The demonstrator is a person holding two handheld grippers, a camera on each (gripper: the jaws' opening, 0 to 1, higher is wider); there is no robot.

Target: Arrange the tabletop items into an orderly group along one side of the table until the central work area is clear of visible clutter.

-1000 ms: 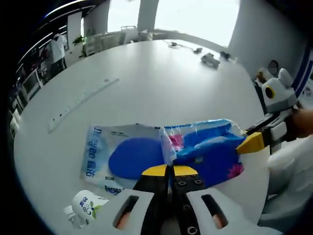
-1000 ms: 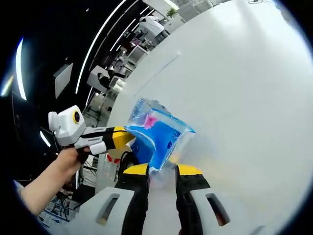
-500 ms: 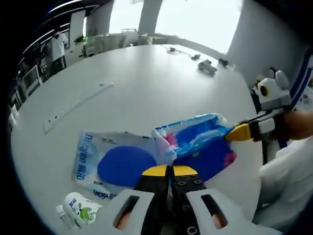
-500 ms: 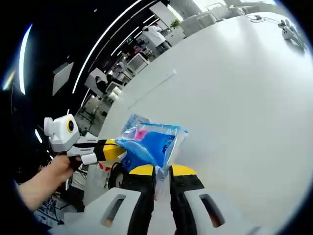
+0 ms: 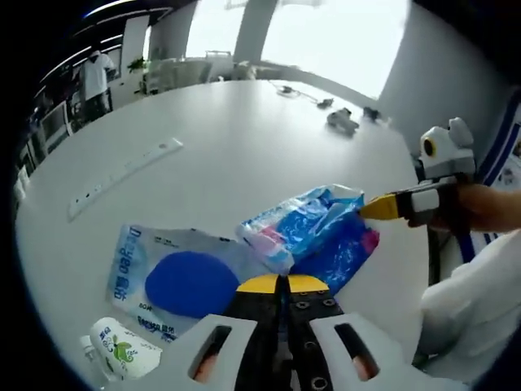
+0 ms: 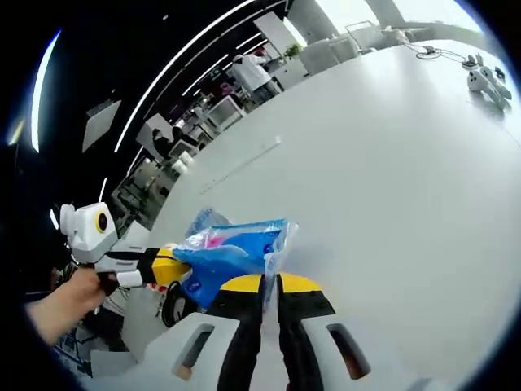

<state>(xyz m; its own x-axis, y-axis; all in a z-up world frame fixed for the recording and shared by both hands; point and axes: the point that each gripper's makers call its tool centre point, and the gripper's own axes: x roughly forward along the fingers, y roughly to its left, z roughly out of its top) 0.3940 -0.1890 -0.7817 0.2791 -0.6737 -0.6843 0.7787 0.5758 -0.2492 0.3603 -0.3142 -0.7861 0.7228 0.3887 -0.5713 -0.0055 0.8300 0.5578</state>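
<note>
Two claws pinching blue packet (image 5: 313, 236), flat pouch (image 5: 167, 277) under left claw (image 5: 283, 283)

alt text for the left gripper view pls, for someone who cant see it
Both grippers pinch a crinkled blue and pink plastic packet above a round white table: the left gripper at the near edge, the right gripper at the far corner. A flat blue-and-white pouch, a small white bottle and a clear ruler lie on the table.
</note>
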